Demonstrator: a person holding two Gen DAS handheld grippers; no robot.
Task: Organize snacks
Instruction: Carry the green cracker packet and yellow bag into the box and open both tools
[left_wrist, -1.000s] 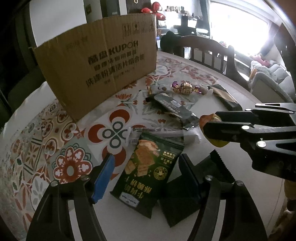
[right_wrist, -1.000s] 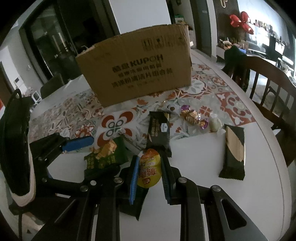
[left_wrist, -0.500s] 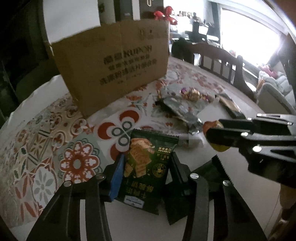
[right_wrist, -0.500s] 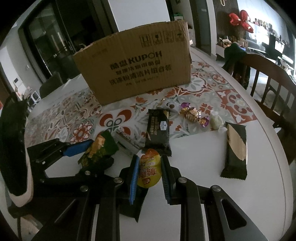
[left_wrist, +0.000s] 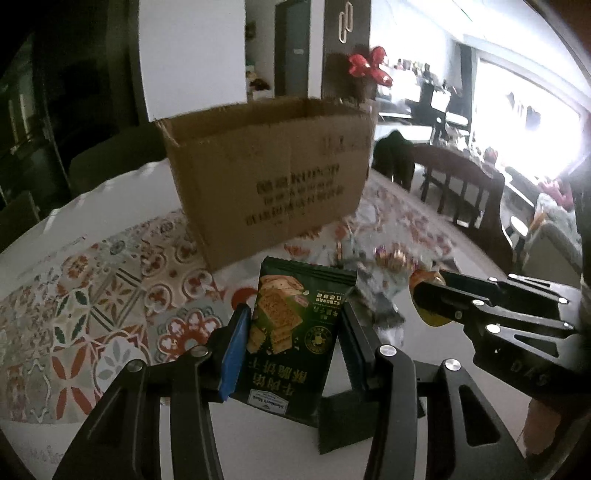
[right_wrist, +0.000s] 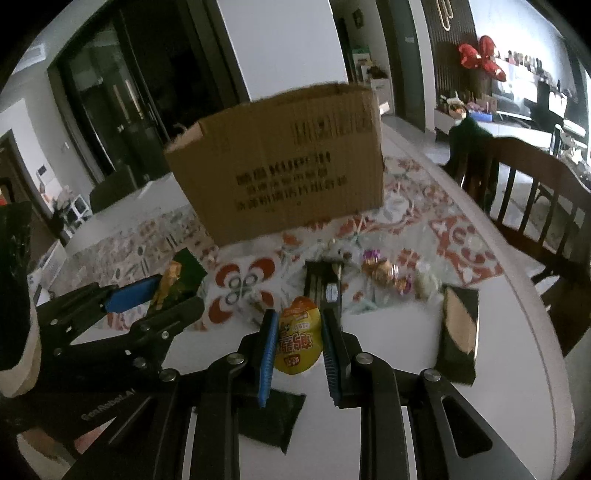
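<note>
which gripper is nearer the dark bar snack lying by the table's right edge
Right. The right gripper, shut on a yellow pouch, sits just left of the dark bar snack; the left gripper, holding a green packet, is farther left.

Dim room, white wall (right_wrist: 280, 44), dark glass doors (right_wrist: 122, 96), wooden chair (right_wrist: 535, 192), bright window (left_wrist: 532, 122) at rt.

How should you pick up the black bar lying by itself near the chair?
Take the black bar across its narrow width, at the middle, coming straight down from above. It lies flat on the table, long and slim, with bare table on both long sides, so a gripper's fingers would likely fit there.
</note>
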